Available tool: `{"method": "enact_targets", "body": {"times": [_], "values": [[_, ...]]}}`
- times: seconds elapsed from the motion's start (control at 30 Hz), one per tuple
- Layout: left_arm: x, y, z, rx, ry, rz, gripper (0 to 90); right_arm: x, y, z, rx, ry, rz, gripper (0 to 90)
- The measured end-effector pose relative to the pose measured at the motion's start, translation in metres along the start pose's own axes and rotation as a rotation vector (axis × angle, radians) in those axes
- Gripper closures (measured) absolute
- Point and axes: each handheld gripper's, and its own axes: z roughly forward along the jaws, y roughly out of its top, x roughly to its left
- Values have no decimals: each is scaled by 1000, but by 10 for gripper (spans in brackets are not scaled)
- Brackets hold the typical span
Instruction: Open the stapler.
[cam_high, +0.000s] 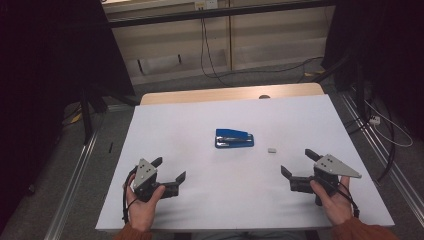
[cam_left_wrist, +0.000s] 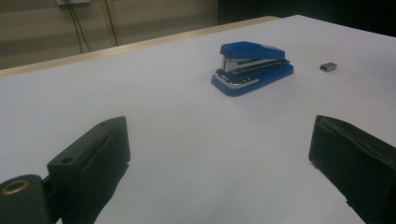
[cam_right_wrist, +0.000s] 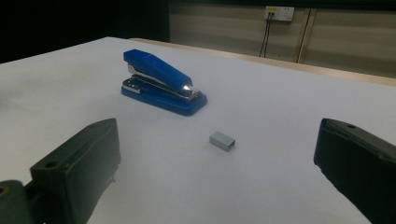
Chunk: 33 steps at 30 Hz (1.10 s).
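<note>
Near edge of the white surface (cam_high: 165, 125): left tongs (cam_high: 170, 171) toward the left corner, jaws spread, holding nothing. Right tongs (cam_high: 298, 161) toward the right corner, also spread and empty. Farther in, a small grey staple block (cam_high: 272, 149) lies just beside the blue stapler (cam_high: 234, 138), apart from it. Stapler sits mid-surface, closed.

The blue glossy plastic stapler (cam_right_wrist: 161, 84) has a shiny metal magazine under its smooth top, catching light. The small grey block of metal staples (cam_right_wrist: 222, 140) right of centre looks dully bright. The white table top (cam_high: 200, 115) is smooth and matt, with a pale wood edge at its far side. The matt black plastic jaws at the bottom corners look slightly grainy.
</note>
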Motion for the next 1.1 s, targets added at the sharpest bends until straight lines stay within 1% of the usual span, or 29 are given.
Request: {"method": "enact_targets", "body": {"times": [0.03,0.2,0.23,0.27,0.3,0.33,0.37,0.4,0.43,0.47,0.5,0.57,0.63,0.73,0.77,0.8,0.83,0.87,0.9,0.93,0.97,1.07,1.1], "values": [[0,0,1,4,-10,-12,60,1,0,3,11,8,4,5],[1,1,2,-1,-9,-12,63,4,0,9,20,30,-7,7],[1,2,2,6,-20,-15,65,5,0,10,23,39,-10,11],[1,2,2,6,-20,-15,66,5,0,10,23,39,-10,11],[2,2,4,20,-49,-24,68,6,1,11,24,23,-19,13],[2,2,4,20,-49,-24,68,6,1,11,24,23,-19,13],[2,2,6,22,-73,-35,68,7,2,11,17,10,-1,20],[2,2,6,22,-73,-35,68,7,2,11,17,10,-1,20],[2,3,6,27,-79,-32,68,9,3,12,14,3,19,22],[2,3,6,28,-88,-32,68,9,3,12,14,3,19,22],[2,4,7,24,-95,-27,68,12,3,13,18,18,-9,16],[1,4,7,21,-93,-24,68,13,3,14,16,23,-15,15],[1,5,7,21,-96,-17,67,17,4,19,14,57,-16,16],[0,5,7,24,-101,-7,67,20,5,22,17,59,-24,19],[-1,5,8,25,-108,-8,67,23,5,25,19,70,-25,21],[-1,5,8,22,-110,-4,67,23,5,25,19,70,-25,21],[-2,6,9,25,-119,3,67,26,6,28,26,90,-16,22],[-2,6,9,25,-119,3,68,26,6,28,26,90,-16,22],[-4,7,11,24,-127,8,67,30,6,30,27,103,-24,19],[-4,7,11,24,-127,8,68,30,6,30,27,103,-24,19],[-5,8,13,24,-126,12,68,32,6,33,28,103,-42,20],[-7,9,18,26,-131,23,68,34,6,36,29,114,-43,35],[-9,9,21,28,-120,28,67,35,7,39,32,123,-48,40]]}}
